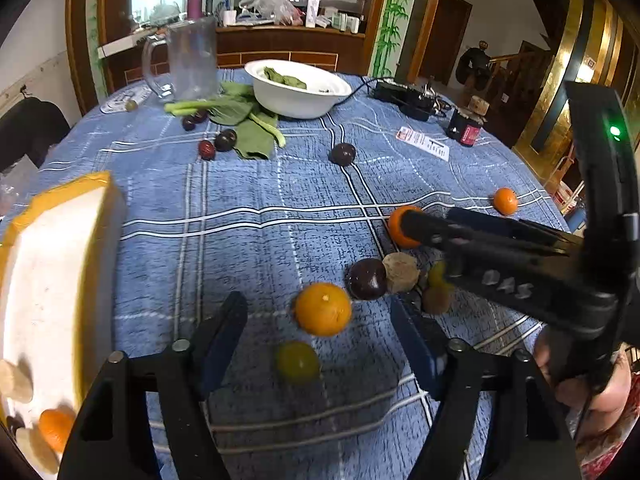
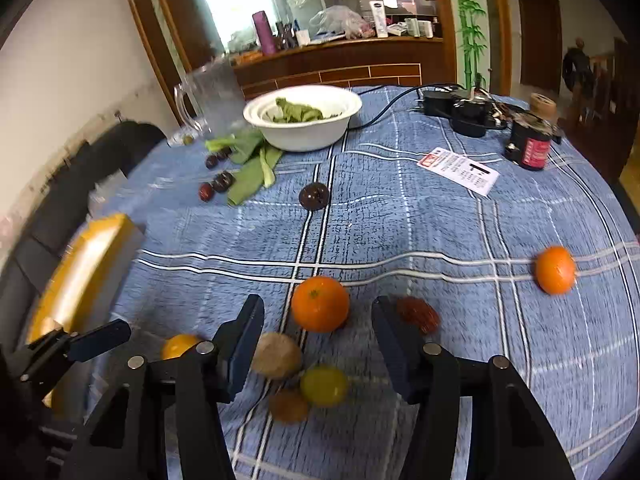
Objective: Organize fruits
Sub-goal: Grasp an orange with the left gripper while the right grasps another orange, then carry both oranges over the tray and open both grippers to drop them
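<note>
Blur on my right wrist view: fruit near the fingers smears, so the brown lumps under them are hard to name. My right gripper (image 2: 318, 332) stands part open, nothing gripped; an orange (image 2: 320, 303) sits between the fingertips, apart from both pads. A green grape (image 2: 323, 385) lies nearer the camera, between the fingers.

My left gripper (image 1: 318, 326) is also part open and empty, with another orange (image 1: 323, 309) between its tips, clear of them, and a grape (image 1: 298, 362) nearer in.

The foam tray (image 1: 48, 280), yellow-edged, is cut off left of my left fingers; it holds a small orange and pale pieces. The white bowl (image 1: 298, 100) far ahead holds green leaves.
</note>
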`<state>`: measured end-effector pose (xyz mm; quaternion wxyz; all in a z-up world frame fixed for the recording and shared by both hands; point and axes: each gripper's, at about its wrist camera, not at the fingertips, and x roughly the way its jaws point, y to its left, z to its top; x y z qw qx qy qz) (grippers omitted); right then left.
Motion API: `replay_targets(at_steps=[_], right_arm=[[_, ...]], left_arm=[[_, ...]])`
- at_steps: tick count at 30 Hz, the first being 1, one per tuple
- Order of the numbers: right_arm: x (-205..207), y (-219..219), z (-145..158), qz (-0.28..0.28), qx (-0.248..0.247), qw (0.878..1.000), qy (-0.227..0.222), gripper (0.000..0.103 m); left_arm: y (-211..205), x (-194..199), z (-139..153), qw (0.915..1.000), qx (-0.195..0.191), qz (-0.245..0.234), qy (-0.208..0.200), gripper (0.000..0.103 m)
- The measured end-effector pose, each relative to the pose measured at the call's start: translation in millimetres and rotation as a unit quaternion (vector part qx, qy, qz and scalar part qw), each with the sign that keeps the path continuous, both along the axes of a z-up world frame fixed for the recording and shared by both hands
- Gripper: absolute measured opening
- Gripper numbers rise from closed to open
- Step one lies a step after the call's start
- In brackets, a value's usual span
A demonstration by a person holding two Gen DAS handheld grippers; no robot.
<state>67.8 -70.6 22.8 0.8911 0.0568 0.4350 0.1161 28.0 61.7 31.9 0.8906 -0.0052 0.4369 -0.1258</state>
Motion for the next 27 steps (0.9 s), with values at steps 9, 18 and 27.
replay_targets(at_steps=[9,18,27], right_arm=[[14,3,-22,0.001,-0.016,1.000,0.017,0.047],[4,2,-12,-0.005,-0.007,1.000,0.003,0.038],[-35,12,32,0.016,0.014,0.999,-0.025,0.038]], left_arm=[[-7,9,-23,0.9998,0.008,-0.006,0.020,0.046],[-3,-4,-6,1.0000,0.002,-0.003,0.001,0.031],[40,-56,42,0.9970,-0.060,0.015,-0.046,0.031]])
